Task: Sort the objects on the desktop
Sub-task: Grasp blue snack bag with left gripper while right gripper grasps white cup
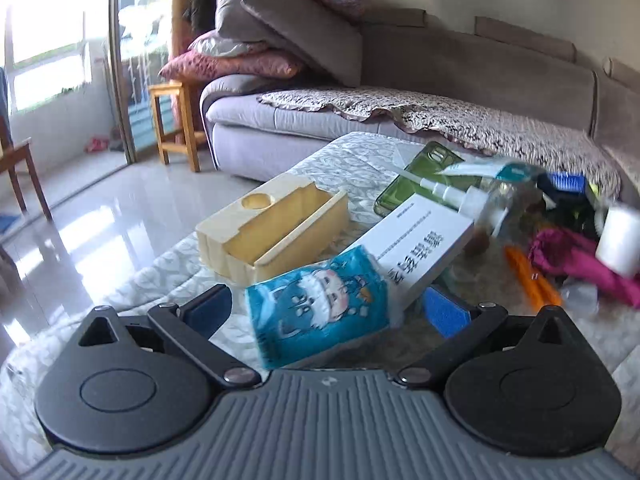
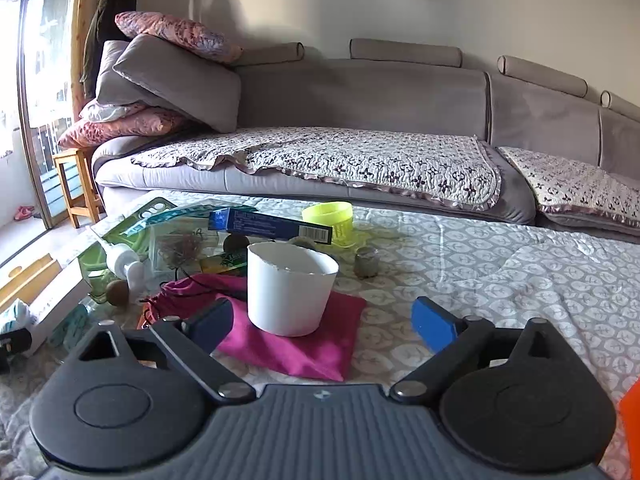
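Between the wide-apart fingers of the left gripper (image 1: 326, 312) lies a blue tissue pack (image 1: 320, 312), resting on the quilted table cover (image 1: 168, 264) and leaning on a white box (image 1: 420, 248). Its 2 pads are not touching the pack yet. I think the pack is light and squishy, with a slippery wrapper, so a gentle pinch across its middle should work best. Over on the other side, the right gripper (image 2: 324, 320) is wide too and holds nothing, facing a white cup (image 2: 290, 288) on a pink cloth (image 2: 304, 344).
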Action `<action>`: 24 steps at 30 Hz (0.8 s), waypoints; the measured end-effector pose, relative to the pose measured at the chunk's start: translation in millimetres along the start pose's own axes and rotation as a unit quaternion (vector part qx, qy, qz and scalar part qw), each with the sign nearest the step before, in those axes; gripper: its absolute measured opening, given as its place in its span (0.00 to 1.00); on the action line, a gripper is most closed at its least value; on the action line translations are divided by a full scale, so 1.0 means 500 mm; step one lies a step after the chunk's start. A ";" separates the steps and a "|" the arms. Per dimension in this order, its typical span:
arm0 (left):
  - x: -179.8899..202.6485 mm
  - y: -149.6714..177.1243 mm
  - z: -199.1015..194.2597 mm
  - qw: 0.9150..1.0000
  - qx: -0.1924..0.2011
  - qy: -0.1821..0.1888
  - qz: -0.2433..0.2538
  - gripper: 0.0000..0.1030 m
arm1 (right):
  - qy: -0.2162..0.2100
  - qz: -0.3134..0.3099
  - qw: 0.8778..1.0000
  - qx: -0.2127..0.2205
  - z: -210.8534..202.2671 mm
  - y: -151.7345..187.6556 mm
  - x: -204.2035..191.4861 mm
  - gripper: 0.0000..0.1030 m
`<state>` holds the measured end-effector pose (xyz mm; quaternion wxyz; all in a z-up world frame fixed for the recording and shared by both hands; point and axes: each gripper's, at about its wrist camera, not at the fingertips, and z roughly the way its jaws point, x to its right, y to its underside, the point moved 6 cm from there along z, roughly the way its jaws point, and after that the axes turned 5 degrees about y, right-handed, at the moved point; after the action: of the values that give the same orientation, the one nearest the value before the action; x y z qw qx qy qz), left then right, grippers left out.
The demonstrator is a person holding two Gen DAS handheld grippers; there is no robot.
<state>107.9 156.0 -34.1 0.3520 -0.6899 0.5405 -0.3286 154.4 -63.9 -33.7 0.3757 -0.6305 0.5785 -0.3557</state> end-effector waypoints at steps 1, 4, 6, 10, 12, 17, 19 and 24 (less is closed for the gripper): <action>0.001 -0.002 0.000 1.000 0.001 -0.003 -0.003 1.00 | -0.002 -0.006 1.000 0.006 0.002 -0.002 -0.004 0.95; 0.003 -0.001 0.005 1.000 -0.006 -0.005 -0.009 0.97 | -0.003 -0.023 1.000 0.021 0.010 -0.007 -0.019 0.95; 0.002 0.008 0.013 1.000 -0.014 -0.011 -0.005 0.96 | -0.001 -0.023 0.999 0.024 0.022 -0.009 -0.022 0.95; -0.013 0.020 0.027 0.999 -0.040 -0.012 -0.021 0.95 | 0.001 -0.014 1.000 0.016 0.046 -0.011 -0.021 0.94; -0.018 0.017 0.025 0.999 -0.040 -0.012 -0.025 0.92 | -0.003 -0.009 1.000 0.010 0.053 -0.011 -0.019 0.88; -0.020 0.018 0.027 0.999 -0.048 -0.012 -0.019 0.82 | -0.015 -0.003 1.000 0.002 0.070 -0.015 -0.030 0.58; -0.017 0.016 0.029 0.999 -0.048 -0.012 -0.014 0.77 | -0.017 0.000 1.000 -0.008 0.081 -0.016 -0.035 0.56; -0.018 0.013 0.020 0.998 -0.057 -0.005 -0.008 0.54 | -0.010 -0.006 1.000 -0.011 0.063 -0.012 -0.034 0.49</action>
<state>111.3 165.2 -45.8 0.3119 -0.7150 0.5508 -0.2969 183.8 -44.5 -43.3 0.3725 -0.6416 0.5746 -0.3455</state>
